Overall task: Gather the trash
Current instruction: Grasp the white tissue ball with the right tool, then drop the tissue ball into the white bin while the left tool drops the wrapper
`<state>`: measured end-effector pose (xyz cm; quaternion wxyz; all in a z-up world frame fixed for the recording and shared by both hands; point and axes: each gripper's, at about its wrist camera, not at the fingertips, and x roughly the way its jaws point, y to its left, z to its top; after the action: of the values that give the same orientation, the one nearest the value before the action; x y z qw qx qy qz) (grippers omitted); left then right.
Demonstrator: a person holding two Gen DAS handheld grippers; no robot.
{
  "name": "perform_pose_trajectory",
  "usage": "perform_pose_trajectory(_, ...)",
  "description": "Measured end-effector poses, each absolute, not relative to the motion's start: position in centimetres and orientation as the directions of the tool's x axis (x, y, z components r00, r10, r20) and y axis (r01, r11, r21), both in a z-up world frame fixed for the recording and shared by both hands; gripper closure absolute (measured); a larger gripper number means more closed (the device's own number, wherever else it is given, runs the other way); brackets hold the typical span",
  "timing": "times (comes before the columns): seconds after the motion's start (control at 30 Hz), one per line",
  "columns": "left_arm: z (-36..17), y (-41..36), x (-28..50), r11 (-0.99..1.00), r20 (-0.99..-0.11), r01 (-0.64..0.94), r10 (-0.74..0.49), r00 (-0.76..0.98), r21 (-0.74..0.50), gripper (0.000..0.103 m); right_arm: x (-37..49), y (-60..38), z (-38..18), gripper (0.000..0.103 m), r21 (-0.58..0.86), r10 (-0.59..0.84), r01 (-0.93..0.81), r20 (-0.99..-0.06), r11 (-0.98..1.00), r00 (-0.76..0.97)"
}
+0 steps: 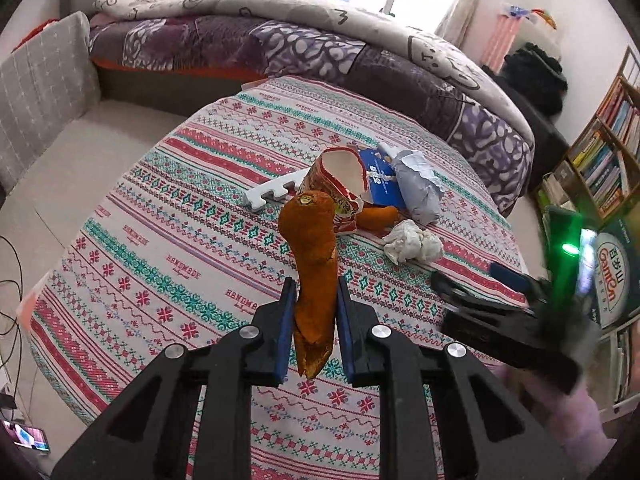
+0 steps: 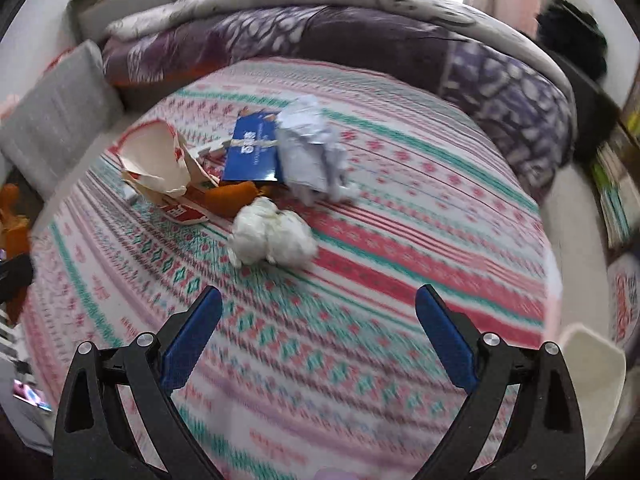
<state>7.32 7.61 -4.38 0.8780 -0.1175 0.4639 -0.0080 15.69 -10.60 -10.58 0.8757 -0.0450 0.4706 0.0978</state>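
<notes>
Left gripper (image 1: 316, 300) clamped narrow on orange peel strip (image 1: 314, 264), lifted off the patterned tablecloth (image 1: 160, 208), likely headed for disposal. Right gripper (image 2: 318, 320) spread wide, empty, aimed at white tissue wad (image 2: 272, 236) at frame centre. Torn cup (image 2: 160, 160), blue packet (image 2: 252, 148) upper left.

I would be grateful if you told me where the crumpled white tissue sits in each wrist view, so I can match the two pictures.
Left wrist view: the crumpled white tissue lies right of centre on the tablecloth, beyond the held orange peel.
Right wrist view: it lies near the centre, ahead of the open right gripper.
Shared landmark: the blue packet lying behind it.
</notes>
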Motion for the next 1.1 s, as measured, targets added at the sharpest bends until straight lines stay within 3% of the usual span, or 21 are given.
perform_pose_trajectory(0.33,-6.0,9.7,8.6,0.950,-0.823,-0.174,-0.123,0.554,-0.259,0.083,19.5,-8.4,-12.1,0.011,0.046,0.127,-0.164,-0.842,0.985,0.525)
perform_pose_trajectory(0.43,-6.5,10.6,8.8,0.936,-0.825,-0.207,-0.130,0.550,-0.285,0.083,19.9,-8.2,-13.0,0.030,0.050,0.122,-0.159,-0.863,0.986,0.490)
perform_pose_trajectory(0.5,-6.6,11.0,8.8,0.931,-0.824,-0.217,-0.132,0.551,-0.295,0.083,19.7,-8.3,-13.2,0.054,0.061,0.127,-0.152,-0.866,0.987,0.483)
perform_pose_trajectory(1.1,-4.8,11.3,7.5,0.927,-0.794,-0.206,-0.136,0.593,-0.313,0.083,12.8,-7.3,-7.6,0.058,0.054,0.153,-0.185,-0.804,0.981,0.575)
